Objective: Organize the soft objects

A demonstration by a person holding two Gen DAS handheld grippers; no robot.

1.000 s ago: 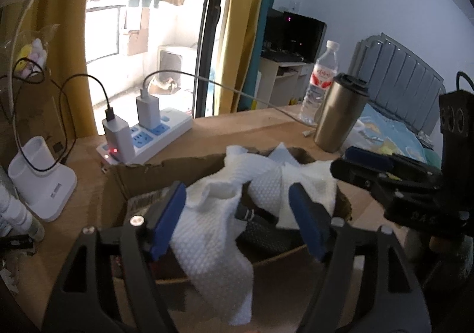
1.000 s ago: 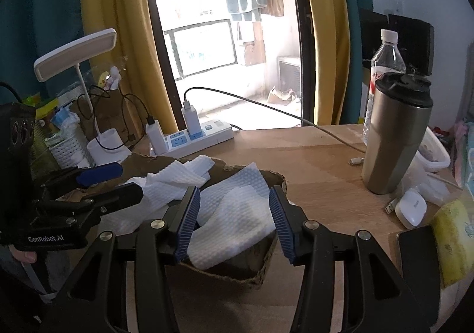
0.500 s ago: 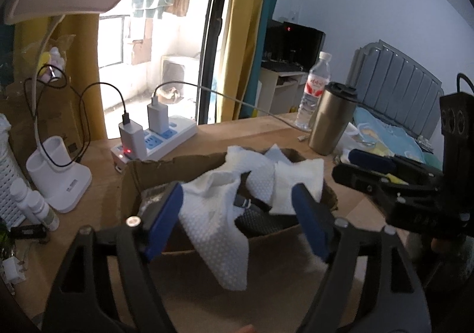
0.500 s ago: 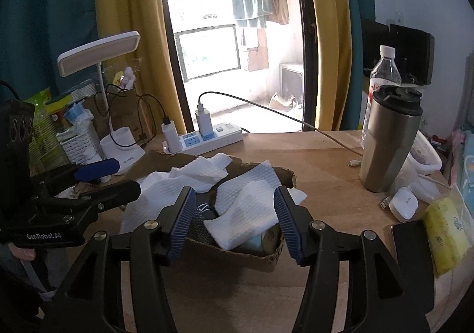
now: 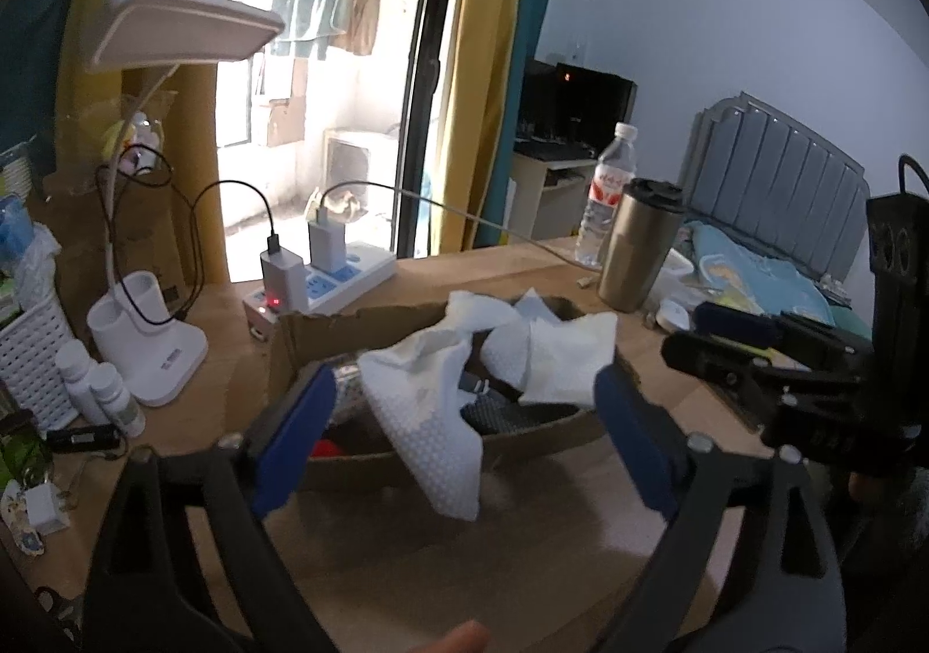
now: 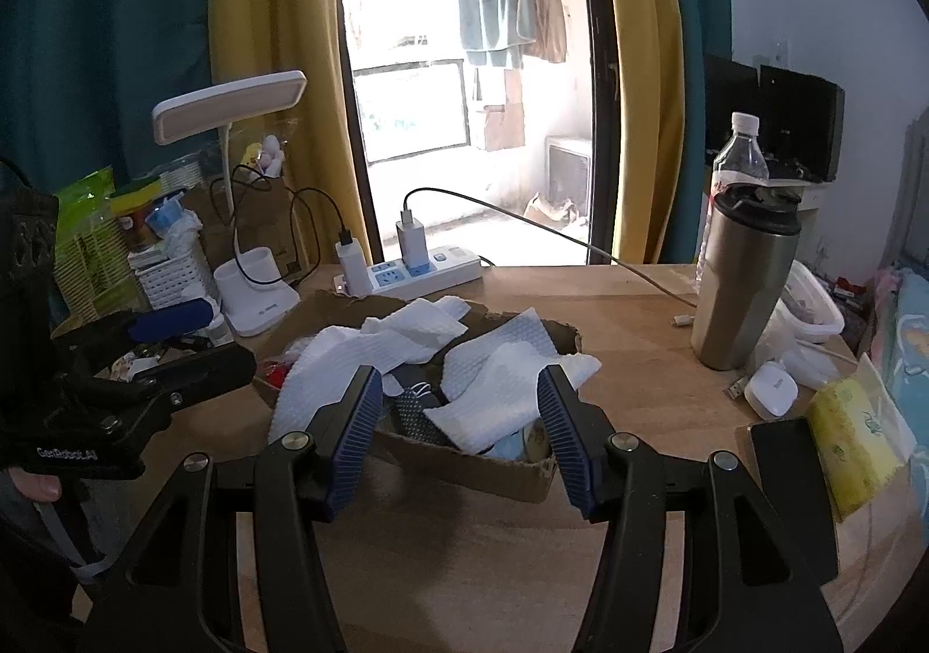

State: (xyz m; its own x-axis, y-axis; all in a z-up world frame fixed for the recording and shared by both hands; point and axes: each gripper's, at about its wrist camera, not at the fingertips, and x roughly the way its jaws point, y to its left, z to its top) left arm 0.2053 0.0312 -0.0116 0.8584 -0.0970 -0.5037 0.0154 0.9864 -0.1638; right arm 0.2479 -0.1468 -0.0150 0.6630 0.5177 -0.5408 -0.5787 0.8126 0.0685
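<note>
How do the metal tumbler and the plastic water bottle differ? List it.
The metal tumbler is opaque steel; the plastic water bottle is clear. The tumbler has a black lid, the bottle a white cap. The tumbler stands nearer, partly hiding the bottle. Both stand upright on the wooden table.

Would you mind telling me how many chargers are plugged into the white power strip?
2: a white charger at the left end of the power strip, and a second charger just right of it.
</note>
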